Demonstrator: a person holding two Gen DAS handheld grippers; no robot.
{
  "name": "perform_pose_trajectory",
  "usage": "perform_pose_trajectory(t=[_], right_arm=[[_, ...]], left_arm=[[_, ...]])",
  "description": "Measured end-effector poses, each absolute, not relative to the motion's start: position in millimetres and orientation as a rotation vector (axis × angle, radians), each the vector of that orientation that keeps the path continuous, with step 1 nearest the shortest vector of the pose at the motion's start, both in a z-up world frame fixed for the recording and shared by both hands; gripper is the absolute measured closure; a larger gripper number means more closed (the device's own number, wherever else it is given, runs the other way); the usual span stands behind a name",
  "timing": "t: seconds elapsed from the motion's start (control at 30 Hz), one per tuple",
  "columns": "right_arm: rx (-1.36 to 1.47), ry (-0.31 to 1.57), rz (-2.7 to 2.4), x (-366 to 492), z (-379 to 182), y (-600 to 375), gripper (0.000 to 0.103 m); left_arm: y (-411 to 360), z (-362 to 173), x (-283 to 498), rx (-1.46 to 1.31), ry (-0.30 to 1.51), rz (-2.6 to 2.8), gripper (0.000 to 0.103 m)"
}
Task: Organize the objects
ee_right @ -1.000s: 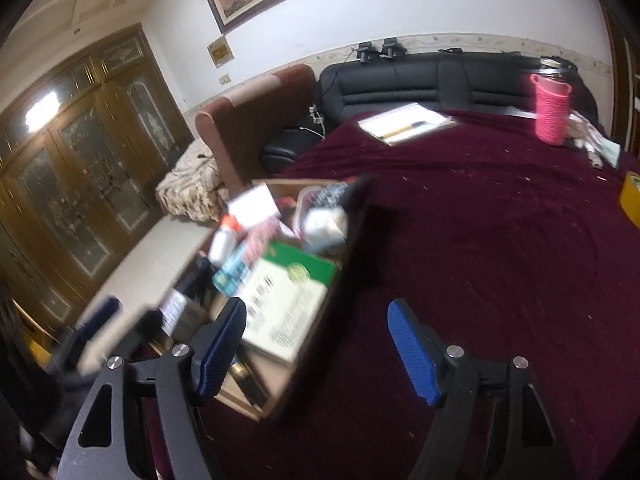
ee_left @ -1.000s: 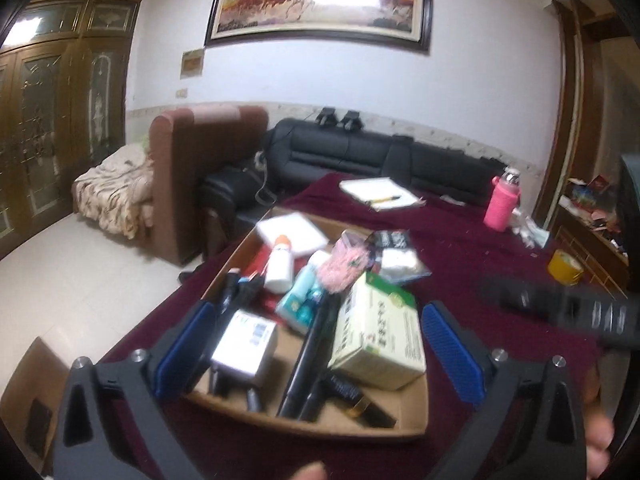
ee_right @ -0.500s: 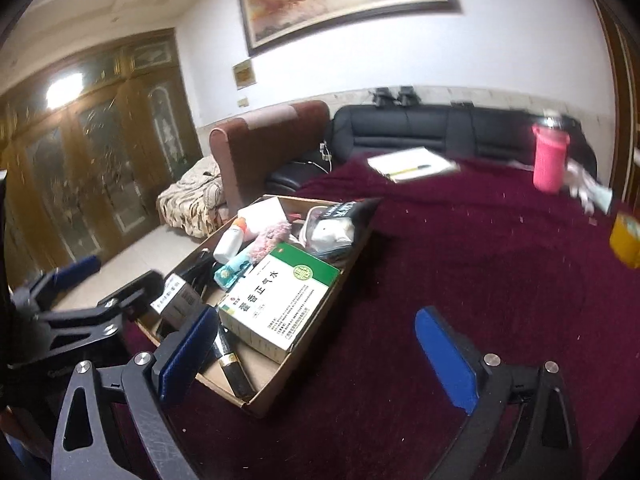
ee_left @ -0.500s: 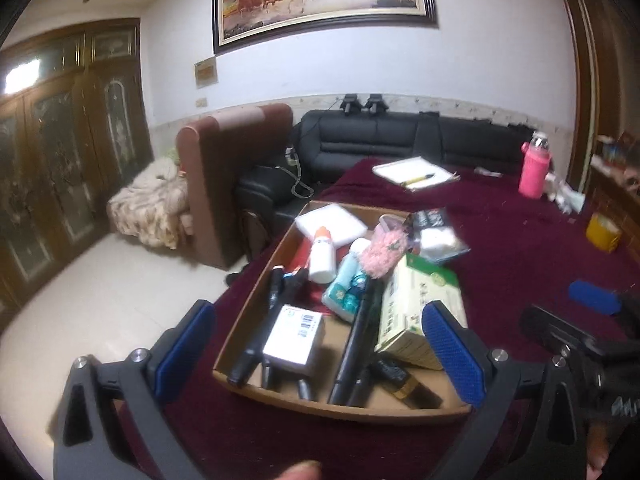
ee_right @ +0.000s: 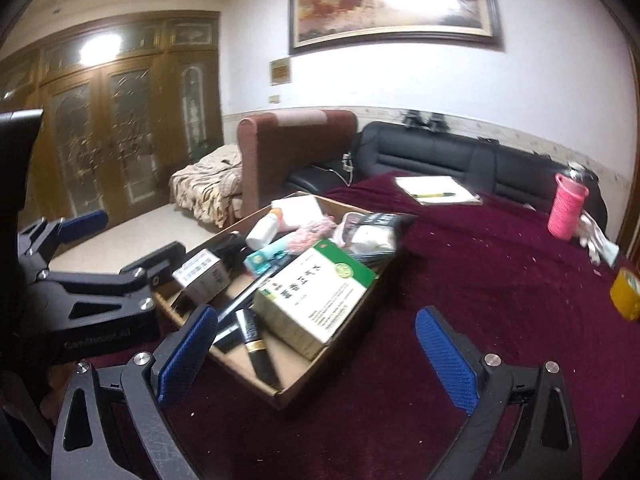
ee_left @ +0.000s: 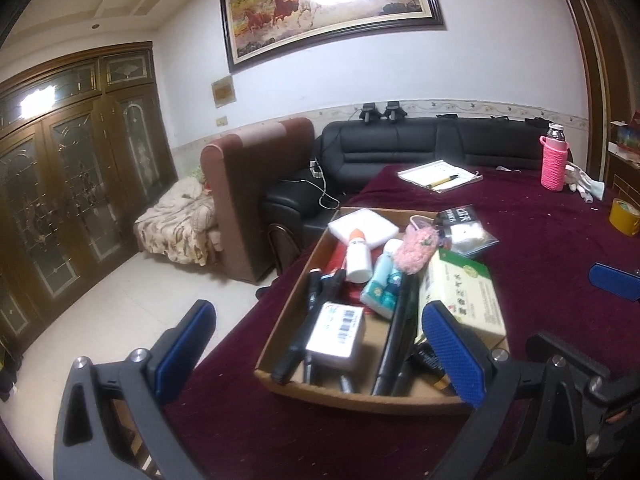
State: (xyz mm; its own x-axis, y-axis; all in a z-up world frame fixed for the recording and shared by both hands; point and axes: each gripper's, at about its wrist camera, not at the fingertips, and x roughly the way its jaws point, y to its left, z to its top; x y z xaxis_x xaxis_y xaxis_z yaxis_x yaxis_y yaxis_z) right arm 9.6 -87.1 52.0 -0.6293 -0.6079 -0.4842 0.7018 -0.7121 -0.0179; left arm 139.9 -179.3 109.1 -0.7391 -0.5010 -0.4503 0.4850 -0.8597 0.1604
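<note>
A shallow cardboard tray (ee_left: 360, 398) (ee_right: 320, 368) sits at the left edge of a maroon-clothed table. It holds a green-and-white medicine box (ee_left: 460, 292) (ee_right: 316, 292), a white bottle with an orange cap (ee_left: 357, 258) (ee_right: 262, 229), a small barcode box (ee_left: 336, 330) (ee_right: 200, 274), a pink fluffy item (ee_left: 416, 248), a teal packet and several black pens. My left gripper (ee_left: 318, 344) hovers open before the tray's near end, nothing held. My right gripper (ee_right: 316, 354) stands wide open by the tray's near right corner, empty.
A notebook with a pen (ee_left: 438, 176), a pink-sleeved bottle (ee_left: 554, 164) and a yellow tape roll (ee_left: 624, 222) lie farther back on the table. A brown armchair (ee_left: 260, 192) and a black sofa (ee_left: 400, 148) stand beyond. The floor drops off left of the tray.
The right gripper's jaws have widened and it has drawn in toward the tray's near right corner while rolling. The left gripper has rolled a little but stayed in place.
</note>
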Motion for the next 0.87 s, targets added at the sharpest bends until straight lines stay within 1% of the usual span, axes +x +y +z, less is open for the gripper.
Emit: perform_pose_trajectory(t=[0.67, 0.87], right_arm=[[0.608, 0.272, -2.284, 9.7, 47.7, -92.9, 0.001], [0.606, 0.267, -2.284, 10.5, 48.2, -92.8, 0.001]], left_arm=[[-191.3, 105.8, 149.2, 0.662, 0.000, -2.530, 0.000], [-193.7, 105.3, 151.5, 0.661, 0.037, -2.533, 0.000]])
